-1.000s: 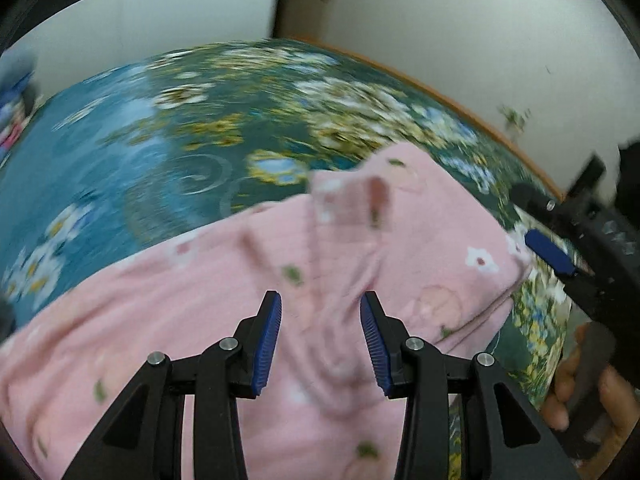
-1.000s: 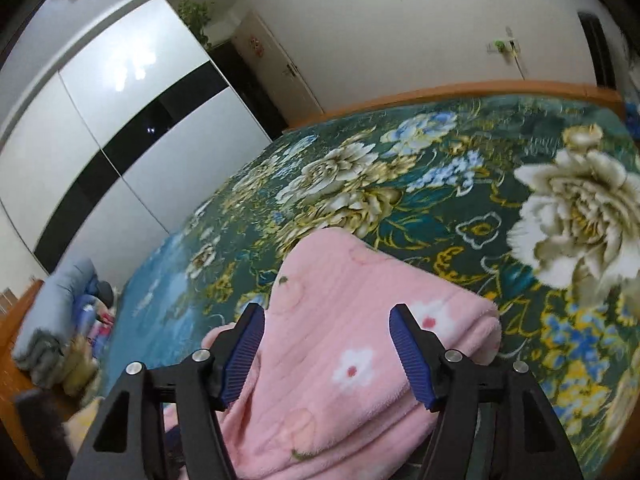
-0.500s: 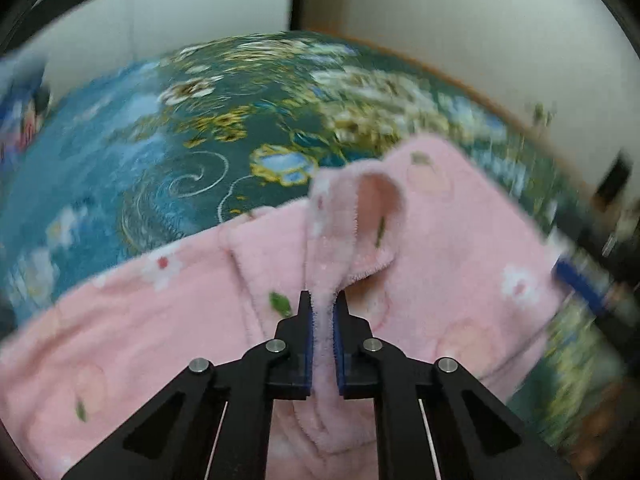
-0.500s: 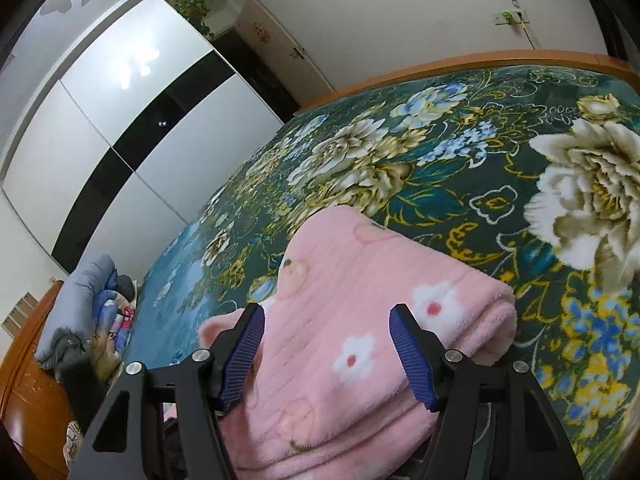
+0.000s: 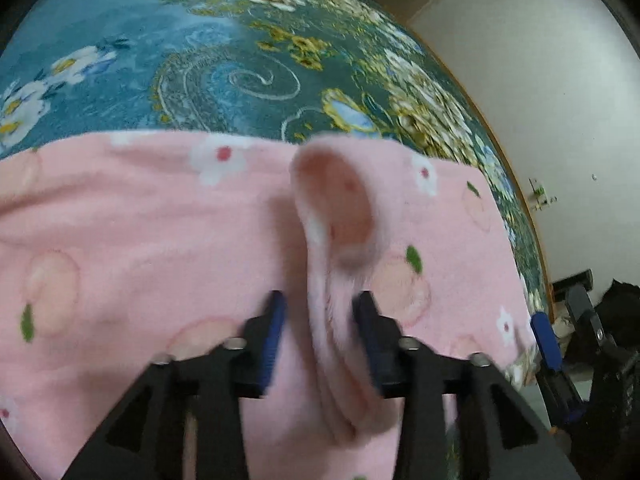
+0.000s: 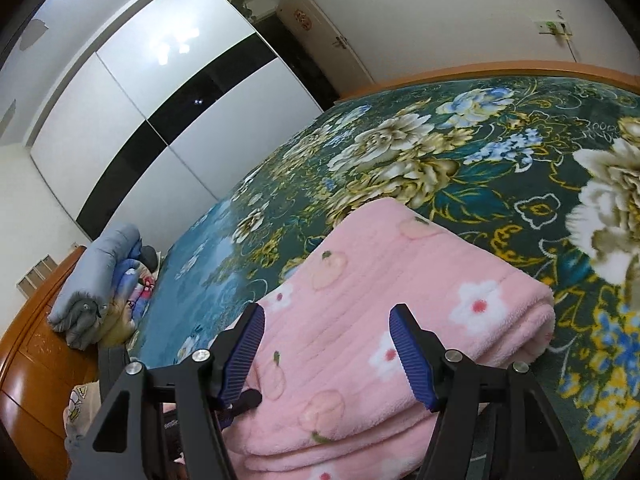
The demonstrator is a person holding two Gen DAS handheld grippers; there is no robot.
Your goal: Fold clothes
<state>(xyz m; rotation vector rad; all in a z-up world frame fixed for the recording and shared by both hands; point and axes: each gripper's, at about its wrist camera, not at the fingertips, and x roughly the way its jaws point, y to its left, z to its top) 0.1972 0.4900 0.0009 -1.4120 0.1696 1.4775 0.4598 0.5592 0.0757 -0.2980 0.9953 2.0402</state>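
A pink fleece garment (image 5: 140, 240) with white flowers and peach prints lies folded on the floral bedspread (image 5: 200, 60). My left gripper (image 5: 320, 340) is open just above it, and a raised fold of the pink fleece (image 5: 336, 220) stands loose between the spread fingers. In the right wrist view the same pink garment (image 6: 380, 300) lies in thick folded layers. My right gripper (image 6: 326, 344) is open and empty, hovering over its near edge. The right gripper also shows in the left wrist view (image 5: 560, 356) at the far right.
The green and blue floral bedspread (image 6: 440, 152) covers the whole bed. A pile of folded bedding (image 6: 100, 280) sits at the bed's far left by a wooden headboard (image 6: 28, 360). A white and black wardrobe (image 6: 160, 100) and a wall stand behind.
My left gripper was shut on the raised pink fold half a second ago and has now opened, letting it go. The left view has swung left. The right gripper stayed open and barely moved.
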